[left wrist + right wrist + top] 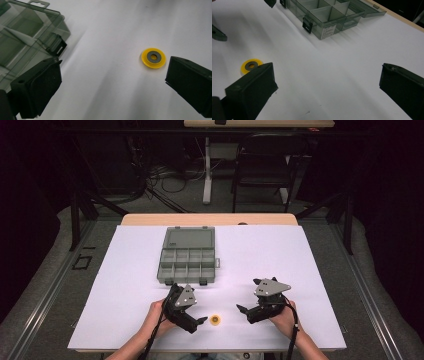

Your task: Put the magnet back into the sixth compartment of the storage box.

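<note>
The yellow ring (216, 320) lies flat on the white surface (310, 270), between your two grippers and touching neither. Your left gripper (200, 321) has its fingers (37, 90) spread wide apart, holding nothing; in the left gripper view the ring (153, 57) sits ahead of them, just beside the tip of the finger on that view's right and well apart from the other finger. Your right gripper (242, 310) also has its fingers (252, 87) wide apart and empty; in the right gripper view the ring (251, 65) lies just past the tip of the finger on that view's left, outside the gap. The grey compartment box (187, 260) stands open beyond both sets of fingers, its lid laid back flat, nearer to your left gripper than to your right.
</note>
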Available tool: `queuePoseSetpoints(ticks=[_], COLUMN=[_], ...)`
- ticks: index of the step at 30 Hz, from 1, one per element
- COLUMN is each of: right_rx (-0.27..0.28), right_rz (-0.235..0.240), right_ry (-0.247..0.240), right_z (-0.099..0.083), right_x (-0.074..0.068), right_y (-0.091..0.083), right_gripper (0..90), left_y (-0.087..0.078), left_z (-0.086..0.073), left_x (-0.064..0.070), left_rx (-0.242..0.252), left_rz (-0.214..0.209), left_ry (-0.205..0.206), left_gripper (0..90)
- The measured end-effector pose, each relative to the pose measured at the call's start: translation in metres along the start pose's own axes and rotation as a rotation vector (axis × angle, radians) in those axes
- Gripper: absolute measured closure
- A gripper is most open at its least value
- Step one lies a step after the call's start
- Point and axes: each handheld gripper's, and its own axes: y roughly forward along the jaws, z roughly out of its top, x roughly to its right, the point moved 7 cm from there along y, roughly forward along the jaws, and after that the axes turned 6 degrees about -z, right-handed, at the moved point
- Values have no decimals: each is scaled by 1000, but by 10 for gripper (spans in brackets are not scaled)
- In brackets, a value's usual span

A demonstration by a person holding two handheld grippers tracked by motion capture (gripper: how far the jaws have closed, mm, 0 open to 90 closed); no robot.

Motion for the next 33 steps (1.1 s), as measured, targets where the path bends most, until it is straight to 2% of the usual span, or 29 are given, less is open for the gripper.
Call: queuePoseSetpoints(ticks=[7,11,15,20,24,27,33], right_rx=[-10,-3,2,0,-12,-14,-22], right_rz=[3,-1,-7,-9,-6,-9,-2], right_ry=[0,3,1,8,8,21,14], right_z=[0,1,3,2,0,-1,-3], right_x=[0,1,1,4,4,7,6], right_y=[2,1,-1,-1,0,2,1], right_gripper=[0,0,0,0,0,0,0], left_y=[9,11,17,21,26,28,32], left_z=[4,10,13,16,17,17,19], left_x=[4,7,11,16,17,20,25], left_rx=[-30,-25,-62,-75,-107,-108,-105], left_rz=[-28,-53,-58,-74,-91,-113,-146], left_ry=[9,1,24,35,51,48,64], left_gripper=[3,3,3,2,2,1,20])
